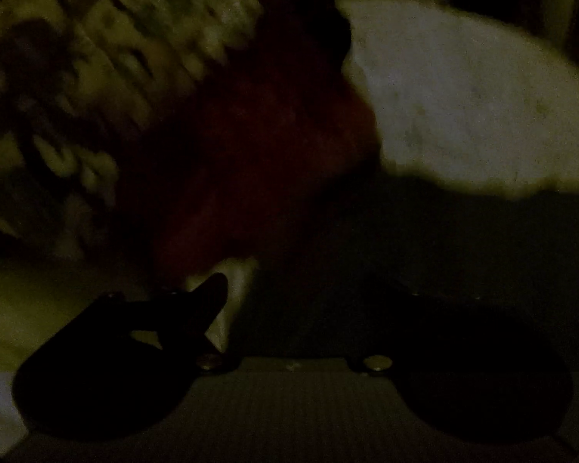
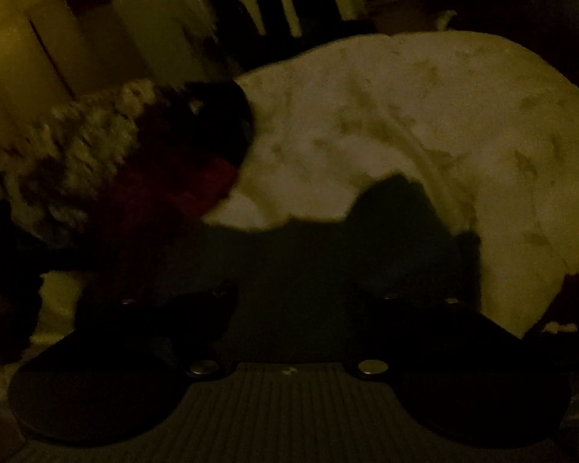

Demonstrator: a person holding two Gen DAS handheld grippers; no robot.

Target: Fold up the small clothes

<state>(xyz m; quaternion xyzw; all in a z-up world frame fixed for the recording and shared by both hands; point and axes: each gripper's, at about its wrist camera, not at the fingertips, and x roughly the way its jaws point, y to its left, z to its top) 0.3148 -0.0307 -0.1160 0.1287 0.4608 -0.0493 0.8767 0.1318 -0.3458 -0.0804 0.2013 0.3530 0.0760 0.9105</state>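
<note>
1. Light was very poor and both views were blurred.
2. The pale, soft, faintly speckled cloth (image 2: 386,123) lay spread beside a dark red garment (image 2: 166,200) and a cream knitted piece (image 2: 85,142); what carried them could not be made out.
3. Left gripper (image 1: 293,289): fingers apart, nothing between them. Right gripper (image 2: 293,293): likewise apart.
4. Risk: a pinch made in this dimness could take two layers or the wrong garment.
</note>
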